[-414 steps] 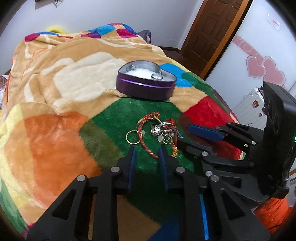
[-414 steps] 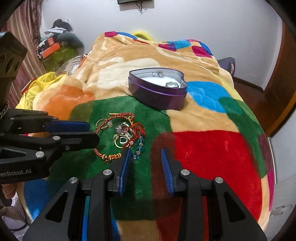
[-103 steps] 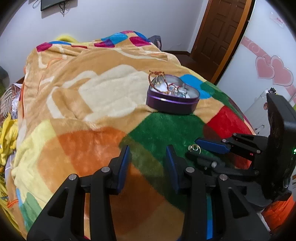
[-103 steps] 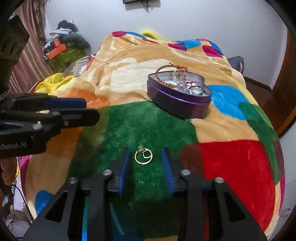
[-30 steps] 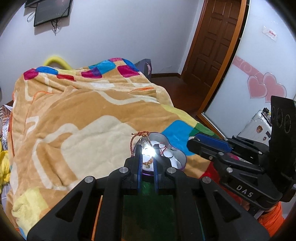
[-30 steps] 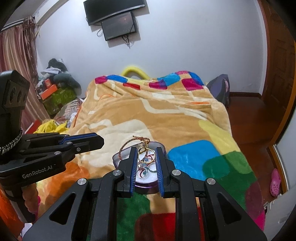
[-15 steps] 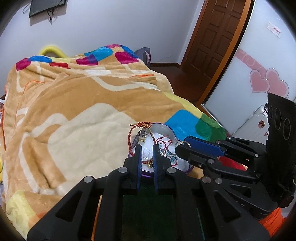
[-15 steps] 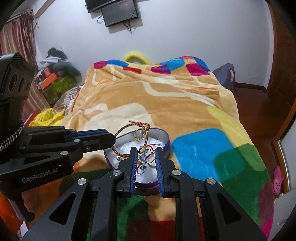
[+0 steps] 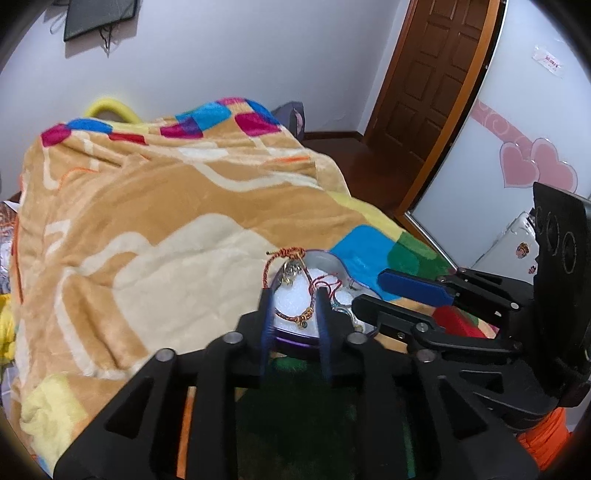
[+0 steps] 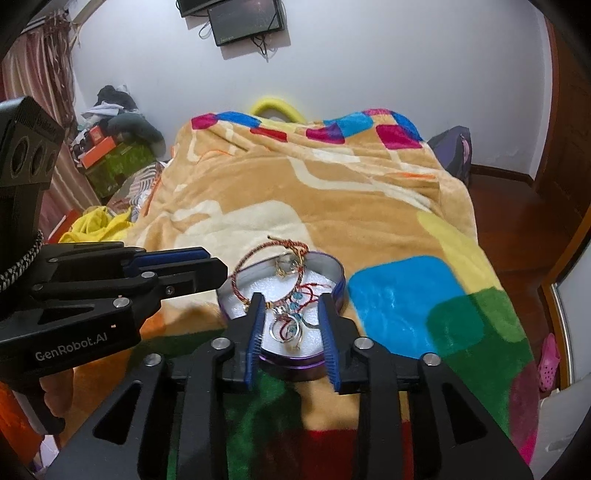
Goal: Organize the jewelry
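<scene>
Both grippers angle down over the purple heart-shaped tin [image 10: 341, 286], which sits on the patchwork blanket [image 10: 369, 206] covering the bed. Left gripper [image 9: 293, 308] jaws have just been opening; they stand apart with nothing pinched, a stretch of the red-and-gold cord bracelet [image 9: 295, 316] lying on the tin's white foam lining between the blue pads. Right gripper [image 10: 291, 314] jaws have also just been opening and stand parted, a gold ring and blue-bead bits [image 10: 290, 326] lying loose in the tin between them, not pressed by either pad. Jewelry pile is a tangle: separate pieces hard to make out, count unclear. The bracelet's knotted end [image 10: 291, 244] hangs over the tin's far rim. The tin's near wall is mostly hidden behind the gripper fingers in both views; in the left wrist view its right lobe is covered by the right gripper's lower finger [image 9: 391, 314]. Part of a hand [image 10: 55, 397] shows under the left gripper body, the rest cut off. Wall screen [image 10: 243, 20] is cropped at the top edge.
</scene>
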The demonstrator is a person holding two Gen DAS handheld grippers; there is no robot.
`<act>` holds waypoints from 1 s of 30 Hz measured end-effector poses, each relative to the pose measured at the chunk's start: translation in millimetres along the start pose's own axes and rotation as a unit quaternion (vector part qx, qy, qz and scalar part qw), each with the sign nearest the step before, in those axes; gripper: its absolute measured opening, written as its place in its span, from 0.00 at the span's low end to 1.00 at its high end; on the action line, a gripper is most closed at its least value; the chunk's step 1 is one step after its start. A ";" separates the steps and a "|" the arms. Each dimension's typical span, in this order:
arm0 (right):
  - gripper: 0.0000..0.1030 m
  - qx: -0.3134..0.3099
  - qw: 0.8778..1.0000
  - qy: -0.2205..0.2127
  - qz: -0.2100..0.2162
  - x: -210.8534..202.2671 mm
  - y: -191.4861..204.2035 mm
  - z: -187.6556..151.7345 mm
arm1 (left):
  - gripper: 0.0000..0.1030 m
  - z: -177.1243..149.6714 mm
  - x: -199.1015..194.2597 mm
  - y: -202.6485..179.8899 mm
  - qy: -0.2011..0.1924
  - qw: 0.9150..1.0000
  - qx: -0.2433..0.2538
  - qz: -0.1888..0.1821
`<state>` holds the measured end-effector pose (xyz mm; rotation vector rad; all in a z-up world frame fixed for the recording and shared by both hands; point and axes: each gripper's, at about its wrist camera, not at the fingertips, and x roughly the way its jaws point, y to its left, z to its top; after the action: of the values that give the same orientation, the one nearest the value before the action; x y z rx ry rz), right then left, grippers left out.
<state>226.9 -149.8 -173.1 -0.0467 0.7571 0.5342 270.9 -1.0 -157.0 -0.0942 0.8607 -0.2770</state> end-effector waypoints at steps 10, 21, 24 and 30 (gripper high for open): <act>0.31 -0.007 0.996 -0.091 -0.023 -76.3 18.1 15.9 | 0.33 9.2 -87.6 -9.2 -0.084 0.996 -0.011 0.011; 0.31 -0.027 0.960 -0.274 -0.053 -208.5 66.4 12.9 | 0.45 -5.7 -220.7 -50.6 -0.246 0.968 0.017 0.054; 0.31 -0.037 0.948 -0.309 -0.063 -231.6 81.4 8.3 | 0.53 -18.8 -253.8 -66.1 -0.291 0.953 0.034 0.073; 0.51 -0.038 0.934 -0.345 -0.086 -246.1 98.3 1.9 | 0.73 -37.0 -288.7 -77.6 -0.338 0.936 0.036 0.089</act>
<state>33.4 -173.6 6.4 0.0060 0.0412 0.3734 48.5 6.0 46.1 -0.0362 0.1700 -0.0899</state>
